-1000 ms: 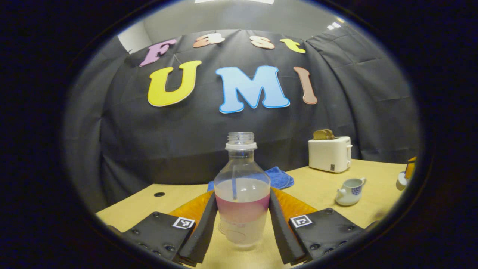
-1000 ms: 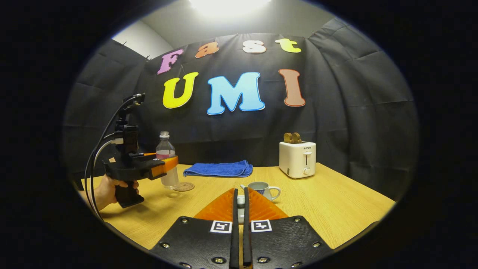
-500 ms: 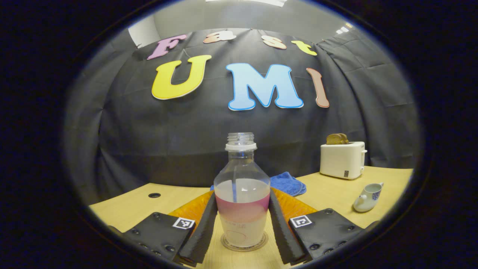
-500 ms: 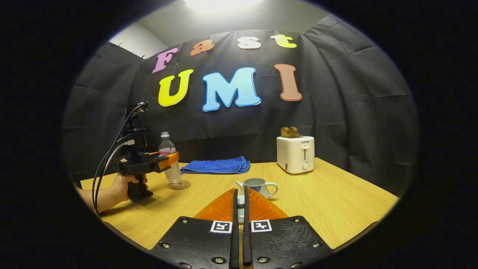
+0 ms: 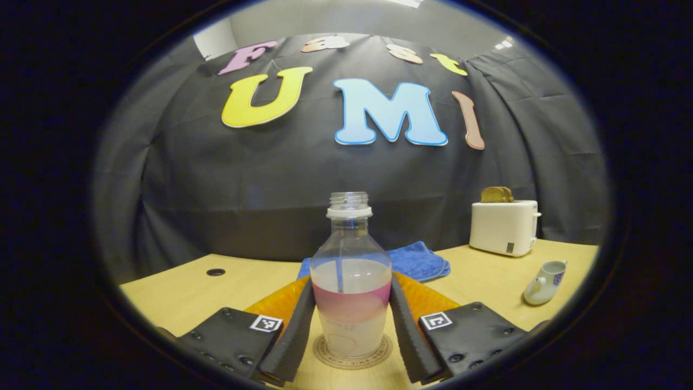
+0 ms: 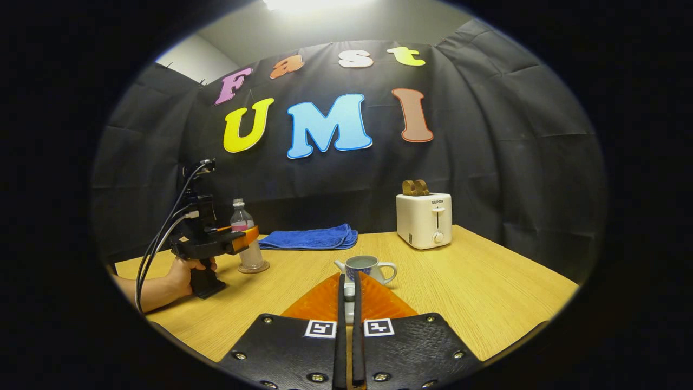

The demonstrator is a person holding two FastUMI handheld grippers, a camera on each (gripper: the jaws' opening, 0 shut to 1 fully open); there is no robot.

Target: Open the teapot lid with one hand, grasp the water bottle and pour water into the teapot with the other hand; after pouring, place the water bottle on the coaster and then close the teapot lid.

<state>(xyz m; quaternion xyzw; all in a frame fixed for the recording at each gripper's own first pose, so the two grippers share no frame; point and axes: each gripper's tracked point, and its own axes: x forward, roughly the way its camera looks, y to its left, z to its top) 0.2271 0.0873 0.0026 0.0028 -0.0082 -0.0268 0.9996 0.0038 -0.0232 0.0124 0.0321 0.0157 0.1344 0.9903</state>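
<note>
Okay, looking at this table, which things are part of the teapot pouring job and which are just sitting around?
Part of the job:
- water bottle, between the left gripper's fingers, on the coaster
- teapot, lid off
- teapot lid, pinched in the right gripper

Just lying about:
- toaster with bread in it
- blue towel

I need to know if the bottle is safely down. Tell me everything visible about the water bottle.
The water bottle is clear plastic, capless, with a white neck ring and a pink label band, and roughly half full. It stands upright on the round coaster at the table's left side. The left gripper has a finger against each side of its body. The blue towel lies behind it.
</note>
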